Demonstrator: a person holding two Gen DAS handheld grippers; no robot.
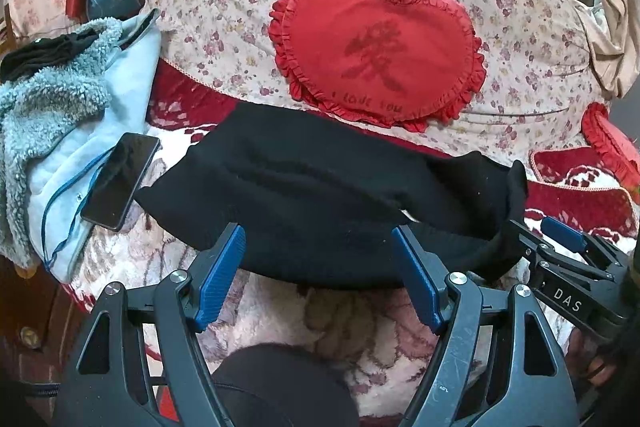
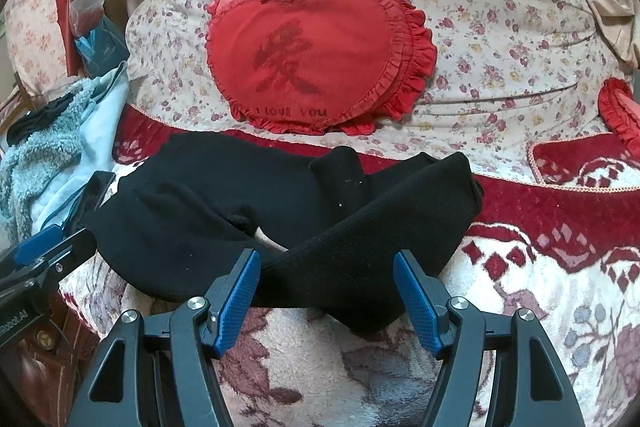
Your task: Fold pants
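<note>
Black pants (image 1: pixel 312 187) lie partly folded on a red-and-white floral blanket (image 1: pixel 312 319); in the right wrist view the pants (image 2: pixel 224 199) show one leg (image 2: pixel 384 227) crossing diagonally toward me. My left gripper (image 1: pixel 320 251) is open, its blue pads astride the near edge of the cloth with nothing pinched. My right gripper (image 2: pixel 326 279) is open too, its fingers either side of the leg's near end. In the left wrist view the right gripper (image 1: pixel 560 243) appears at the pants' right edge. The left gripper (image 2: pixel 40 255) shows at the left of the right wrist view.
A red heart-shaped cushion (image 1: pixel 376 55) rests on a floral quilt (image 1: pixel 224 11) behind the pants. A black phone (image 1: pixel 120 179) with a cable lies on a pale blue fleece garment (image 1: pixel 60 115) at the left. Another red cushion (image 2: pixel 620 115) is at far right.
</note>
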